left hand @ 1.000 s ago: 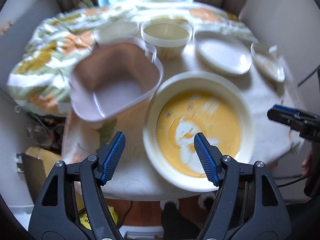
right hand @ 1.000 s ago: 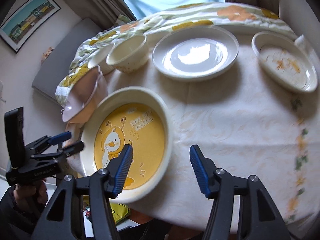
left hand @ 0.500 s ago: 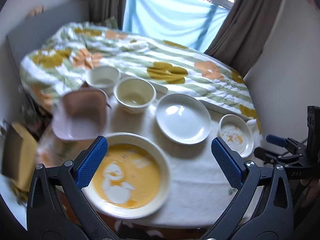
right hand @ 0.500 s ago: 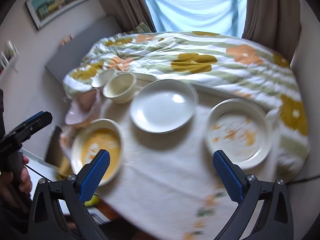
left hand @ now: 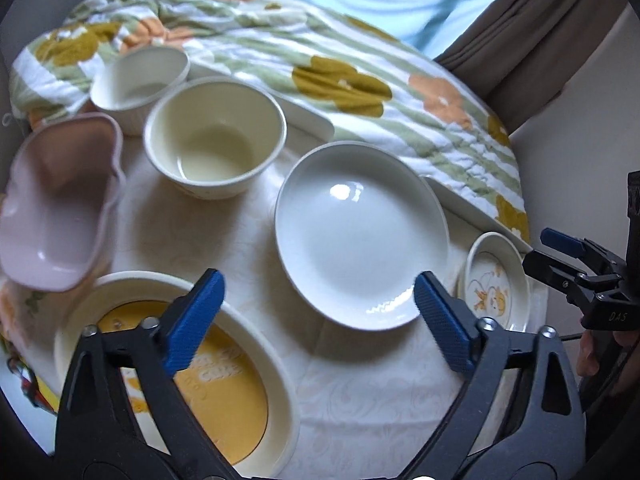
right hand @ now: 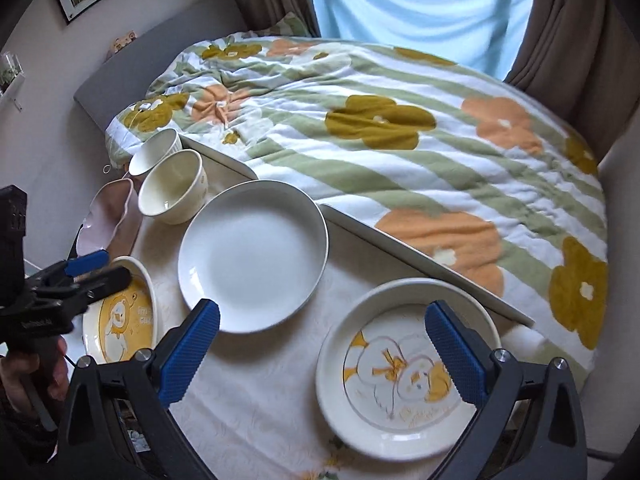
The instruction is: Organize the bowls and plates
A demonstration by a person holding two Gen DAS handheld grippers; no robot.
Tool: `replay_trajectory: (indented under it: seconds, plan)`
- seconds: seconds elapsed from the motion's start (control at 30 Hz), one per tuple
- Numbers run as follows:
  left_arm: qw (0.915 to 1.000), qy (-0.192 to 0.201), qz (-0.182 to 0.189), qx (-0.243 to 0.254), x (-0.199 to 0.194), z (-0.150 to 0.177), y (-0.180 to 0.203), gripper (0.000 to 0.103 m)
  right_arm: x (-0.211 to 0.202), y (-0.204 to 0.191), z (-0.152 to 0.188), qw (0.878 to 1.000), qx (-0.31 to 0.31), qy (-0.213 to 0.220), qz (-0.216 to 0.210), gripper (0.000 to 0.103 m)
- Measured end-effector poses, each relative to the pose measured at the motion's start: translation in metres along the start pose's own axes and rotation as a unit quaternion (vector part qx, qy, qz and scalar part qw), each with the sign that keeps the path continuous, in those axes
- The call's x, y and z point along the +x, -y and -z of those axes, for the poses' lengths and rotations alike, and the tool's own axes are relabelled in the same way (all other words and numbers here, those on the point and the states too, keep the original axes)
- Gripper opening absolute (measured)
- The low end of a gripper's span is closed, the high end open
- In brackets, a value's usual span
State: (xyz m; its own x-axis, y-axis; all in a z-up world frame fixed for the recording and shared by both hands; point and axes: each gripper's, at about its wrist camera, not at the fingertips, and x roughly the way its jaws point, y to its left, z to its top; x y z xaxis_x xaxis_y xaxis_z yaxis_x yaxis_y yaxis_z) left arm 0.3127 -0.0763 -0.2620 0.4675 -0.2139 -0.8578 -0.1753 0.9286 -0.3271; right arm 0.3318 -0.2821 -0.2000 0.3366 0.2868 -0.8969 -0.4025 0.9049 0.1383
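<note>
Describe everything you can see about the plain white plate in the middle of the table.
The plain white plate is round, glossy, ceramic-looking, shallow, with a raised rim and no pattern. It is empty, looks clean, and lies flat and upright on the pale tablecloth near the table's centre. Nothing else touches it; the cream bowl sits just beyond it to the left.

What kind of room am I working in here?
Probably a bedroom: a floral quilt covers a bed right behind the small table of dishes, with a curtained window beyond.
</note>
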Motion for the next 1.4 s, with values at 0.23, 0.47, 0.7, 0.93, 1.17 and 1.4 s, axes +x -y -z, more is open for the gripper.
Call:
replay_trajectory:
  seconds: [0.23, 0.47, 0.7, 0.93, 1.17, 1.4]
  plan:
    - [0.9981, -0.06, -0.007, -0.013, 0.057, -0.011, -0.008, 0.057, 0.072, 0.008, -0.014, 0.997, -0.014, -0.066, -0.04, 0.064]
    - [0.9957, -0.089, -0.024, -0.01, 0.084, -0.014, -0.01, 0.038, 0.109, 0.012, -0.018, 0.993, -0.015, -0.102, -0.065, 0.044]
    - [0.9957, -0.085, -0.036, -0.009, 0.091, -0.023, -0.009, 0.025, 0.123, 0.012, -0.026, 0.99, -0.018, -0.111, -0.079, 0.023]
    - [0.9961, -0.08, -0.037, -0.002, 0.089, -0.024, -0.012, 0.022, 0.125, 0.014, -0.027, 0.991, -0.017, -0.108, -0.08, 0.017]
    - [0.9971, -0.069, -0.031, 0.01, 0.082, -0.023, -0.013, 0.022, 0.12, 0.015, -0.024, 0.992, -0.01, -0.093, -0.081, 0.017]
    - [0.9982, -0.049, -0.029, 0.021, 0.063, -0.018, -0.012, 0.022, 0.109, 0.009, -0.014, 0.994, -0.003, -0.07, -0.081, 0.017]
